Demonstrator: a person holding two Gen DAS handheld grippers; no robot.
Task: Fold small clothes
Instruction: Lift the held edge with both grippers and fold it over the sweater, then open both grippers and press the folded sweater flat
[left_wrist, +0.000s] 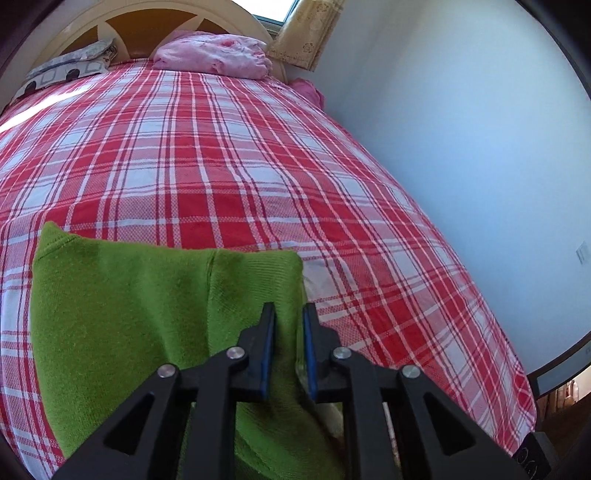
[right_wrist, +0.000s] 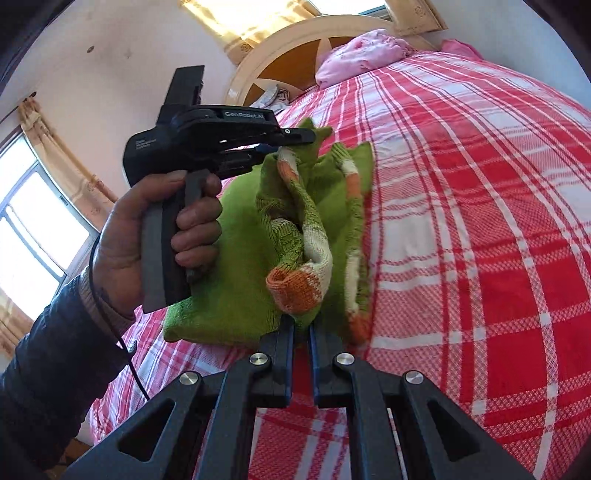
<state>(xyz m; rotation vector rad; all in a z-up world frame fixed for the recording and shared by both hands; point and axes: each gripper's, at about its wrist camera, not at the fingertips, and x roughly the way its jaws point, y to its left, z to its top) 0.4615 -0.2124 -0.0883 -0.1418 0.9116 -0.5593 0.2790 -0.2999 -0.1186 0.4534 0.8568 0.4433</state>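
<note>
green knit garment (right_wrist: 251, 236) hangs above the plaid bed (left_wrist: 229, 155), both the left gripper (left_wrist: 289, 314) and right gripper (right_wrist: 302, 326) clamped on its edges mid-fold; next, probably lay it flat.

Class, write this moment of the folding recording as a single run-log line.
item: green knitted garment with orange-white trim | left gripper: shut on garment | right gripper: shut on garment | surface: red-white plaid bedspread

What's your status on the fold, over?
Left claw shut on green sweater edge. Right claw shut on its striped hem. Sweater bunched, lifted over plaid bedspread. Nothing in the way.
</note>
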